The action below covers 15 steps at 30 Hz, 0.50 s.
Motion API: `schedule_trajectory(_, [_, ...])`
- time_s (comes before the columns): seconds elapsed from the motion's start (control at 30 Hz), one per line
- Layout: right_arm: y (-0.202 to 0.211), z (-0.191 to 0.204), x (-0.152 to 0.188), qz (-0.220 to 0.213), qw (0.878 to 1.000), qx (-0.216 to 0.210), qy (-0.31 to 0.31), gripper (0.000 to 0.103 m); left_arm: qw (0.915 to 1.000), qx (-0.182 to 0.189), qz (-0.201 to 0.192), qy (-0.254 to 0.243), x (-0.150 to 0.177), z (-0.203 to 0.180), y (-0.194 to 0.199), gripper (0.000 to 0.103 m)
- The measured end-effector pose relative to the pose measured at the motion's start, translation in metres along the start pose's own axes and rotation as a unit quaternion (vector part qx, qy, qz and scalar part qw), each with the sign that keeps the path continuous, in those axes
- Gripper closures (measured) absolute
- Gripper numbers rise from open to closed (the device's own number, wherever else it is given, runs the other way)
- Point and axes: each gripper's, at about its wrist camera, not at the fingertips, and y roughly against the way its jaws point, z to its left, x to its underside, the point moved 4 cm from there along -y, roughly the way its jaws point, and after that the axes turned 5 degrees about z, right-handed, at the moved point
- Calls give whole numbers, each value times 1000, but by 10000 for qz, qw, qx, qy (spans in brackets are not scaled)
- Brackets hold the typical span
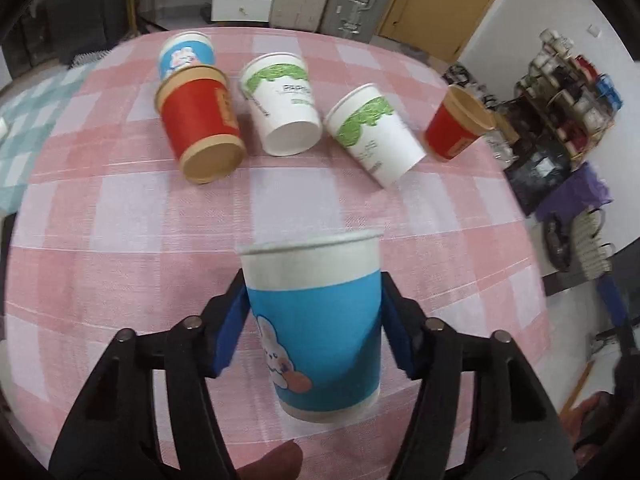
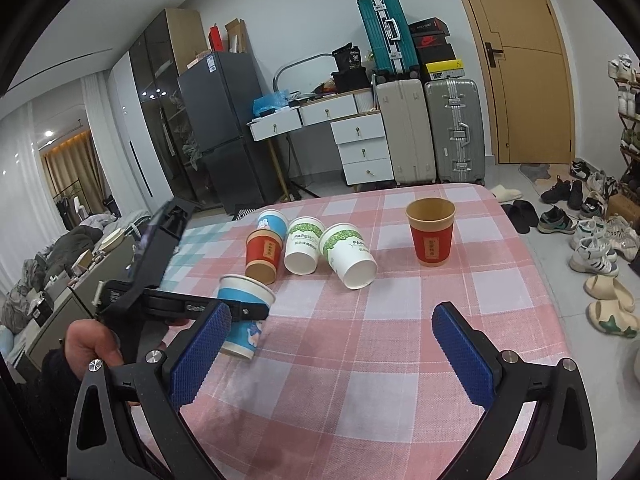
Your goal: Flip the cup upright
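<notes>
My left gripper (image 1: 314, 316) is shut on a blue paper cup with a rabbit print (image 1: 316, 328), held nearly upright, mouth up, just above the pink checked tablecloth (image 1: 120, 216). The same cup (image 2: 245, 316) shows at the left of the right wrist view, held by the left gripper (image 2: 240, 312). My right gripper (image 2: 332, 344) is open and empty over the near part of the table. Beyond lie a red cup (image 1: 200, 124), two white-green cups (image 1: 282, 104) (image 1: 374, 132) and another blue cup (image 1: 186, 54) on their sides. One red cup (image 2: 431, 232) stands upright.
The table edge (image 2: 532, 256) drops off at the right, with shoes on the floor (image 2: 592, 240) beyond it. Suitcases (image 2: 432, 132), a white drawer unit (image 2: 360, 148) and a door (image 2: 524, 64) stand behind the table.
</notes>
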Motion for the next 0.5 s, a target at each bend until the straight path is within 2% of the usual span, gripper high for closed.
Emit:
schedule_trajectory(0.07, [7, 5, 0, -50, 10000, 16, 54, 0, 9997, 234, 44, 35, 7, 4, -1, 44])
schedule_trajectory(0.2, [20, 11, 1, -113, 9999, 28, 86, 0, 9995, 324, 8, -6, 20, 2, 14, 44])
schedule_trajectory(0.37, [34, 23, 1, -153, 9998, -8, 110, 0, 9988, 461, -182, -8, 29, 7, 60, 44])
schedule_trajectory(0.5, [44, 35, 3, -231, 9996, -48, 167, 0, 9982, 570, -151, -131, 39, 11, 99, 44])
